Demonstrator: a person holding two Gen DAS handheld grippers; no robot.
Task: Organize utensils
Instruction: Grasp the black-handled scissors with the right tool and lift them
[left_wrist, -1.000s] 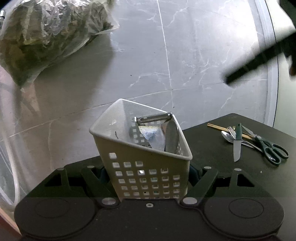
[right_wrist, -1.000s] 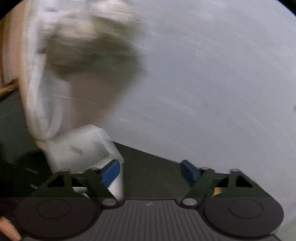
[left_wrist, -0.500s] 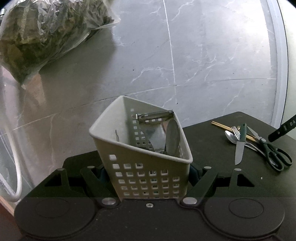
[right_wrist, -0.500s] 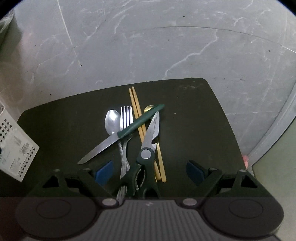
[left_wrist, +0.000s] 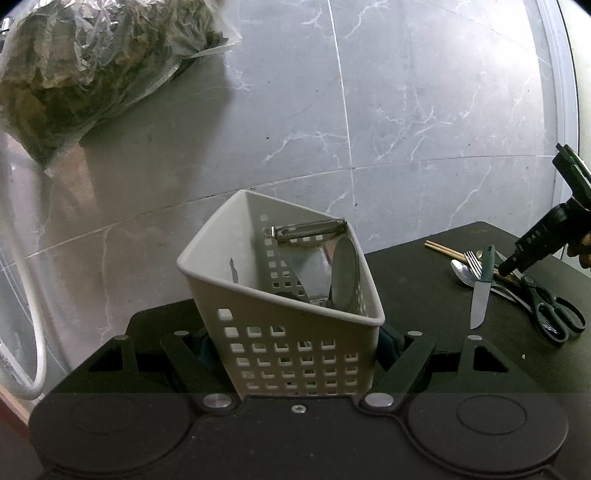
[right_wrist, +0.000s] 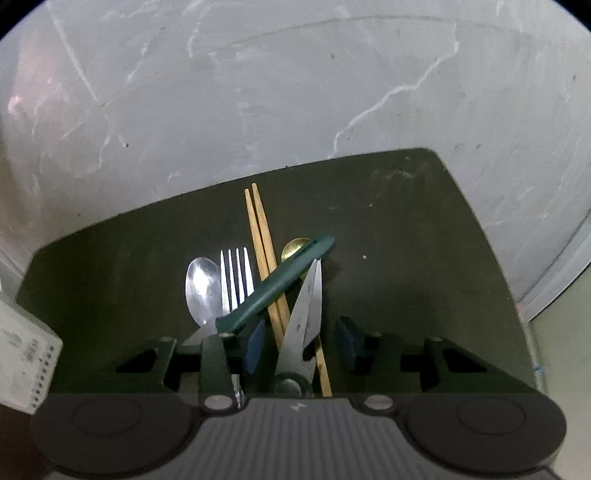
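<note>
Utensils lie heaped on the black table (right_wrist: 424, 229): green-handled steel knife (right_wrist: 280, 280) across wooden chopsticks (right_wrist: 260, 229), silver fork (right_wrist: 236, 277), silver spoon (right_wrist: 201, 288), black-handled scissors (right_wrist: 304, 302) and a gold spoon (right_wrist: 293, 245) peeking from beneath.

We judge the knife light, stiff and slick along its blade, so we would take it by the matte handle near the blade end; the thin chopsticks may roll if nudged.

Our right gripper (right_wrist: 299, 345) points steeply down over the heap, its jaws just narrowed but not yet pressing anything, with the scissor blades and chopsticks between them and the knife handle crossing the left finger.

Our left gripper (left_wrist: 295, 343) pinches the white perforated plastic basket (left_wrist: 295, 347), which already holds a steel peeler (left_wrist: 306, 232).
</note>
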